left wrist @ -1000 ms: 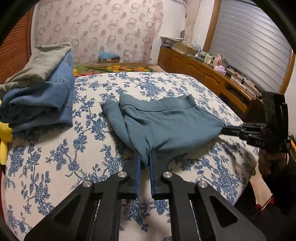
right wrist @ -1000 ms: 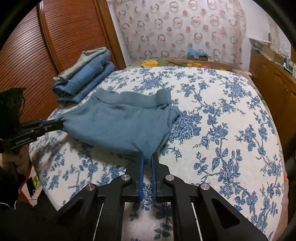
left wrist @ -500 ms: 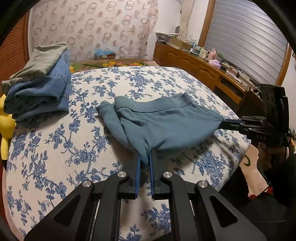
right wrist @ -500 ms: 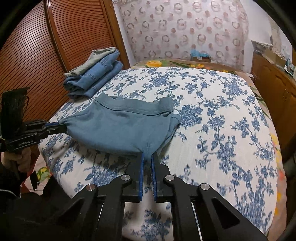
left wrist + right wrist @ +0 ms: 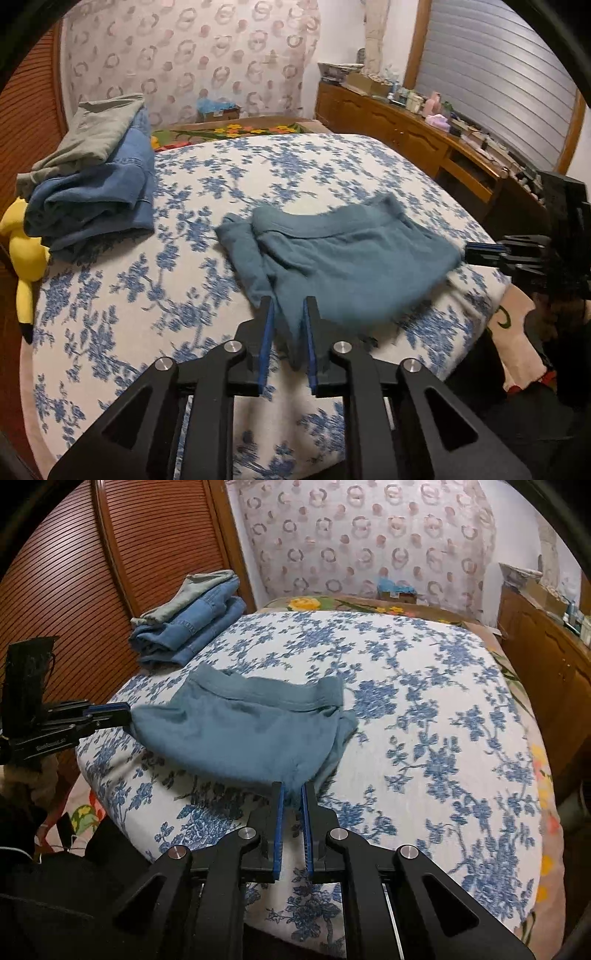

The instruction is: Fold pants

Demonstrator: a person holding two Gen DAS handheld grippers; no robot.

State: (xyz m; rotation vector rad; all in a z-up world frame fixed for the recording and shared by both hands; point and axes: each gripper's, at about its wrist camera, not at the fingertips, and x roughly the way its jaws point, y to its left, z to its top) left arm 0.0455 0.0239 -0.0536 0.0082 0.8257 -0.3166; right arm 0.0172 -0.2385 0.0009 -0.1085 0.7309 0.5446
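The teal pants [image 5: 343, 254] lie folded on the flowered bed, waistband away from me; they also show in the right wrist view [image 5: 243, 734]. My left gripper [image 5: 288, 306] has its jaws parted, with a corner of the pants loose between them. In the right wrist view the left gripper [image 5: 127, 714] touches the pants' left corner. My right gripper [image 5: 291, 792] has its jaws slightly apart with a fold of pants between them. In the left wrist view the right gripper [image 5: 467, 253] sits just off the pants' right corner.
A pile of folded jeans and grey pants [image 5: 92, 184] sits at the bed's far left, also in the right wrist view [image 5: 188, 616]. A yellow plush toy [image 5: 26, 258] lies at the bed's left edge. A wooden sideboard [image 5: 406, 129] runs along the right.
Both grippers' jaws have parted and the stretched pants have gone slack onto the bed. Both grippers have drawn back toward the near edge of the bed.
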